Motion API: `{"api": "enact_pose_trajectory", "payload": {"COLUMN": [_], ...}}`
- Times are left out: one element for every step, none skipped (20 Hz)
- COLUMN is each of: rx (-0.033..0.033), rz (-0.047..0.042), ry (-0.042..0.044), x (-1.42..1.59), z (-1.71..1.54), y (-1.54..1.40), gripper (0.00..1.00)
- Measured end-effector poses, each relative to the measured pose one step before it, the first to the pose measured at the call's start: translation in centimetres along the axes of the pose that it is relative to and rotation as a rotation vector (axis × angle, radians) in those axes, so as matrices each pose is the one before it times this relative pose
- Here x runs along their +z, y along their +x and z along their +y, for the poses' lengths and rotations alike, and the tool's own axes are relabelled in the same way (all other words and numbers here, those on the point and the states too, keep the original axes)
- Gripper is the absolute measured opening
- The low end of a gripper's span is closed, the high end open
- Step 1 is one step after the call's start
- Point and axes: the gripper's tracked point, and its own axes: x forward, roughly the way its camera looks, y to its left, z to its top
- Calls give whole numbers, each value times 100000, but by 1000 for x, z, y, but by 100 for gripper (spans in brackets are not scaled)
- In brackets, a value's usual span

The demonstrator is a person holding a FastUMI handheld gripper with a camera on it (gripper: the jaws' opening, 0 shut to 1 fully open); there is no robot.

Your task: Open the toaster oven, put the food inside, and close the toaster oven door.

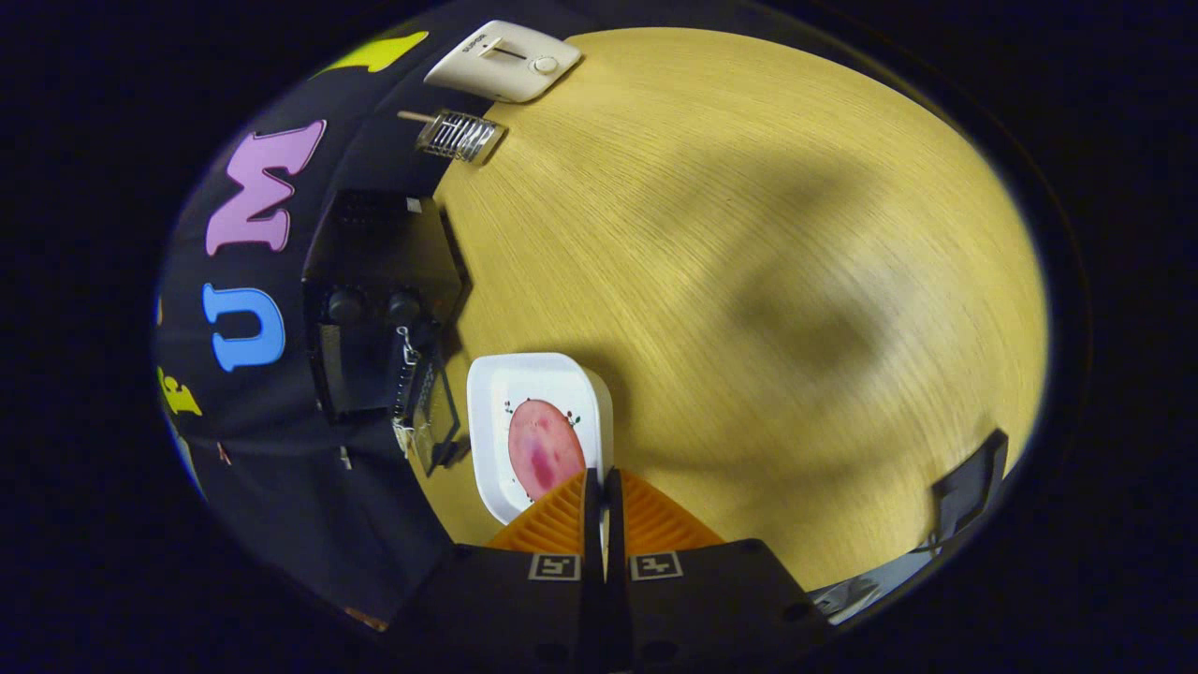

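The hand-held gripper [604, 487] has its two orange ribbed fingers [562, 520] pressed almost together, with only a thin slit between them. Whether they pinch the rim of the plate is not clear. Each finger base carries one square black-and-white marker, two in all.

Just ahead of the fingertips lies one white square plate [524, 393] with rounded corners, its near edge reaching the fingers. On it rests a single flat oval slice of food [545, 447], pink with darker red blotches. Small dark specks dot the plate around the slice.

Just beside the plate stands one black toaster oven [379, 300] at the edge of the desk [749, 281], against the black cloth wall. Two round knobs show on its front. Its glass door [429, 412] hangs open towards the plate.

Farther along the desk edge lies one small wire rack [459, 136] with a wooden handle. Beyond it sits one white toaster [505, 61] with a slider and a round button; its small print is too blurred to read.

The desk is pale wood with fine grain.
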Motion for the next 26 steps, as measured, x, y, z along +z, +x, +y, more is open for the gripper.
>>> {"api": "enact_pose_trajectory", "payload": {"rx": [4229, 3849, 3002, 2506, 1662, 374, -490, -368, 166, 1160, 1390, 1034, 505, -731, -1489, -1481, -597, -296, 182, 391, 569, 163, -427, -910, -367, -31], "rz": [-1128, -1909, -2140, -872, -22, -740, -1078, -1058, -1044, -548, -636, -1466, -1957, -2835, -3204, -1775, -253, -340, -1190, -2121, -2805, -2194, -1864, -2285, -2580, -2555], "ry": [3673, 3756, 3161, 3026, 2599, 2009, 861, -63, 352, 414, 882, 1563, 1701, 2054, 1773, 1809, 1830, 2258, 3094, 2679, 2506, 1675, 1436, 1486, 2168, 1986], "x": [-864, -514, -514, -770, -1228, -771, -820, -812, -762, -757, -793, -549, -219, -165, -305, -395, -674, -541, -328, -157, -59, -30, -90, 192, 188, 223], "z": [1098, 1284, 1134, 1203, 1066, 689, 710, 865, 1139, 1428, 1503, 1446, 1356, 1010, 765, 690, 731, 647, 707, 858, 852, 766, 576, 372, 407, 412], "y": [-460, -39, 79, 539, 831, 992, 1163, 1139, 1171, 1116, 980, 1062, 1243, 1236, 1155, 1260, 1232, 1170, 1013, 961, 795, 937, 808, 857, 740, 851], "gripper": [5, 5, 5, 5, 5, 5, 5, 5, 5, 5, 5, 5, 5, 5, 5, 5, 5, 5, 5, 5, 5, 5, 5, 5, 5, 5]}}
